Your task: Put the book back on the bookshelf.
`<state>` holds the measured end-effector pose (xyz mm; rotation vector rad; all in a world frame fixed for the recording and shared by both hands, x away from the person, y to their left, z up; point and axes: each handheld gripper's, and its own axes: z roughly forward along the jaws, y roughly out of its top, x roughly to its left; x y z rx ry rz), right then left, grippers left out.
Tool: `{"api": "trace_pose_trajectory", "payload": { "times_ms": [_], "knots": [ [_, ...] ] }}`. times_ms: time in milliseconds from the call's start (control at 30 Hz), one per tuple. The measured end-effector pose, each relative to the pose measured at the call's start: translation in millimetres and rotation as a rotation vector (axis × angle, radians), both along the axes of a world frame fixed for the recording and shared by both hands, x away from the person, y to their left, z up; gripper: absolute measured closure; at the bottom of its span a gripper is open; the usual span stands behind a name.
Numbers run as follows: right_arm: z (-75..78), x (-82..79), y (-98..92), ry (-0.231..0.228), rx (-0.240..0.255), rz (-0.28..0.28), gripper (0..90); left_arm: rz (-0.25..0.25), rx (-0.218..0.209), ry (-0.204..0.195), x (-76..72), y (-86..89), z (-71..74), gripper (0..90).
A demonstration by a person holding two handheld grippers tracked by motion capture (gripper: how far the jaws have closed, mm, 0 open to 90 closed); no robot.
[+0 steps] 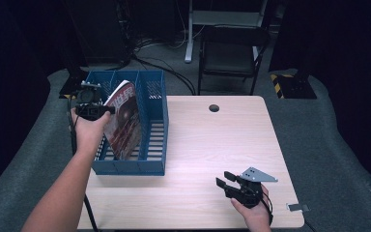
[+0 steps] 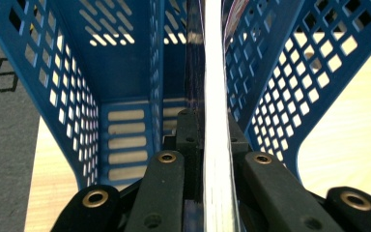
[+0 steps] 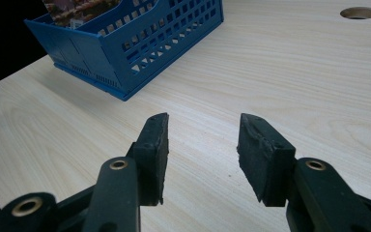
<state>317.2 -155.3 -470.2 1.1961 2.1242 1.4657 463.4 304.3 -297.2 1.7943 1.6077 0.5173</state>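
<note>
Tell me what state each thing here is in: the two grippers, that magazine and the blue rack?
Left gripper: shut on the magazine's edge.
Magazine: held, tilted, its lower part down inside the rack's middle compartment.
Blue rack: lying on the table, open side up, nothing else seen inside.
Right gripper: open, holding nothing, low over the table.
Table: bare wood apart from the rack, with a round hole near the far edge.
</note>
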Motion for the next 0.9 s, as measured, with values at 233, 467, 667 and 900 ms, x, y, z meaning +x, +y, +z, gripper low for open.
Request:
{"api": "trace_pose_trajectory", "payload": {
  "times_ms": [233,467,667,900],
  "knots": [
    [0.4,-0.6,1.4,0.006,-0.005,-0.001,54.2,-0.034,-0.003,0.05,-2.1,5.6,2.5,82.0],
    [-0.8,0.4,1.1,0.003,-0.006,-0.002,54.2,-0.053,-0.004,0.069,-8.2,8.3,3.2,81.0],
    [-0.7,0.0,1.6,0.004,-0.011,0.0,53.9,-0.079,-0.003,0.074,-12.5,9.2,9.3,76.3],
    [-1.8,0.4,2.9,0.003,-0.007,0.003,53.7,-0.091,-0.01,0.078,-18.6,12.6,18.7,77.8]
  ]
}}
